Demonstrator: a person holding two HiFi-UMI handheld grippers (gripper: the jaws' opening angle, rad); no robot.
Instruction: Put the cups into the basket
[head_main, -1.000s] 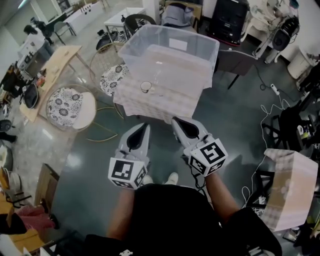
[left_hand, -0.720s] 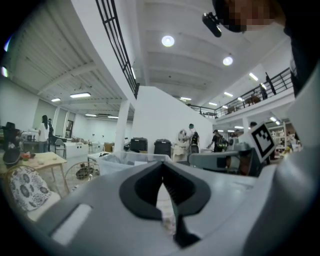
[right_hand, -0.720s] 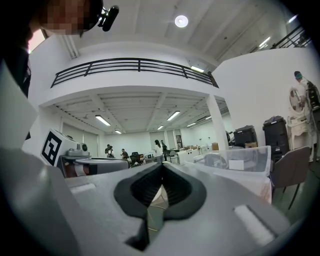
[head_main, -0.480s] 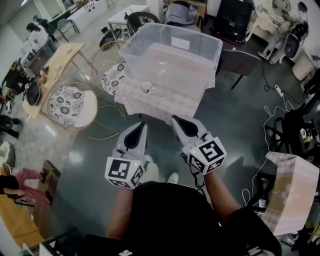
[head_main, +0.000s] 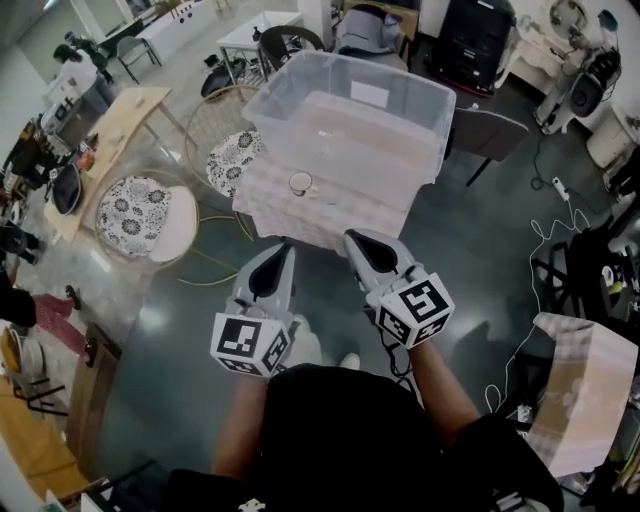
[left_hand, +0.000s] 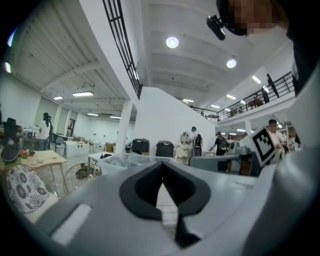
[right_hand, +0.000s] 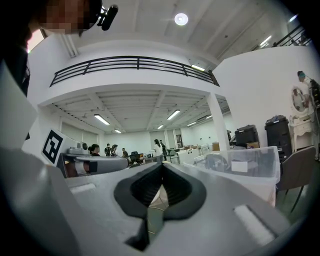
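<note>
A small clear cup (head_main: 300, 182) stands on the checked cloth of a table (head_main: 330, 210), just in front of a large clear plastic bin (head_main: 350, 110) that serves as the basket. My left gripper (head_main: 284, 247) and right gripper (head_main: 351, 237) are held side by side over the floor, short of the table's near edge, pointing at it. Both are shut with nothing in them. In the left gripper view the jaws (left_hand: 161, 166) meet at the tip, with the bin (left_hand: 120, 161) beyond. In the right gripper view the gripper (right_hand: 161, 166) is shut too, the bin (right_hand: 250, 162) to its right.
Two round chairs with flowered cushions (head_main: 145, 215) (head_main: 235, 155) stand left of the table, a wooden table (head_main: 110, 130) further left. A grey chair (head_main: 490, 130) is behind the bin. A second checked-cloth table (head_main: 585, 390) and floor cables (head_main: 545, 215) are at right.
The table, bin and cup have slid slightly lower and rightward in the head view as I step toward them. Both grippers stay shut and keep their pose.
</note>
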